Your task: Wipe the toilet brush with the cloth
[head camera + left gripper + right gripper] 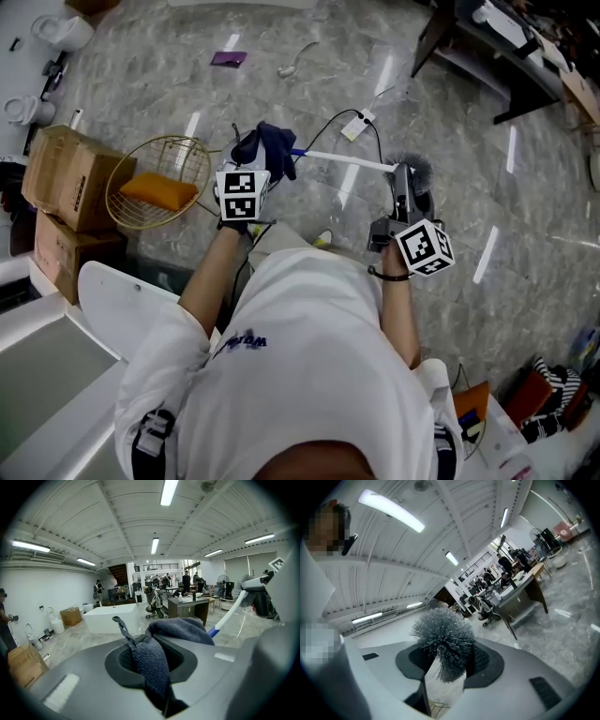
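In the head view my left gripper (pixel 255 165) is shut on a dark blue cloth (pixel 270 145), which wraps the blue-tipped end of the toilet brush's white handle (pixel 347 161). The handle runs level to the right, to the grey bristle head (pixel 419 172). My right gripper (pixel 404 187) is shut on the brush just below that head. The left gripper view shows the cloth (pixel 150 660) pinched in my left gripper (pixel 152 665) and the handle (pixel 233 612) slanting off to the right. Seen from the right gripper, the bristle head (pixel 442 638) sticks up out of my right gripper (pixel 446 670).
A gold wire basket (pixel 192 155) holding an orange object stands on the marble floor to the left, beside cardboard boxes (pixel 64 178). A white tub edge (pixel 112 300) lies lower left. A cable with a white tag (pixel 357 125) lies ahead. A dark table (pixel 487 52) stands upper right.
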Action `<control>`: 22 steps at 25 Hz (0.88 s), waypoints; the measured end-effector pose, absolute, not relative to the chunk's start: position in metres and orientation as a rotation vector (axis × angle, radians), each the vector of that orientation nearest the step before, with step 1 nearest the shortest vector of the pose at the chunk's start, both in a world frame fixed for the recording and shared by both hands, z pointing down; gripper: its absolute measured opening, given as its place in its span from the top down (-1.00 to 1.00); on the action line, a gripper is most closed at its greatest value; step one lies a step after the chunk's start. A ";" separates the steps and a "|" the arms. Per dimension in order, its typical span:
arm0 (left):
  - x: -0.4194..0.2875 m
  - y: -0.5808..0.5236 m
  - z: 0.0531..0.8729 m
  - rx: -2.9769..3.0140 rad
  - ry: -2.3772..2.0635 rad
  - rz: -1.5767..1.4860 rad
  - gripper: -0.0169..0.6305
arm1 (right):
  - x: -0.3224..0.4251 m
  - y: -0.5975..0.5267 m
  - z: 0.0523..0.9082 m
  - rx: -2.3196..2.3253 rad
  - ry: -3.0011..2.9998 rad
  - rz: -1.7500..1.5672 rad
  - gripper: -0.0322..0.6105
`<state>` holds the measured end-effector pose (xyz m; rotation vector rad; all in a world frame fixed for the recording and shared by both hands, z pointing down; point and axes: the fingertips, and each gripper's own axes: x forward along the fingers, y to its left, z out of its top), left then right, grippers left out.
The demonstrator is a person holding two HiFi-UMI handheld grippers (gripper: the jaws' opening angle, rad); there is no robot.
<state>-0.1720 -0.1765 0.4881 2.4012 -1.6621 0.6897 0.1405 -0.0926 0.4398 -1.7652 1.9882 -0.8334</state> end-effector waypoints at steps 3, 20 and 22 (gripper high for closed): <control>-0.186 -0.178 0.489 2.364 -1.685 0.659 0.80 | 0.151 -0.091 0.444 -1.830 1.995 -0.798 0.36; -0.188 -0.157 0.476 2.362 -1.591 0.421 0.80 | 0.139 -0.116 0.447 -2.157 2.240 -0.437 0.35; -0.184 -0.155 0.476 2.374 -1.581 0.415 0.80 | 0.141 -0.116 0.446 -2.178 2.269 -0.402 0.35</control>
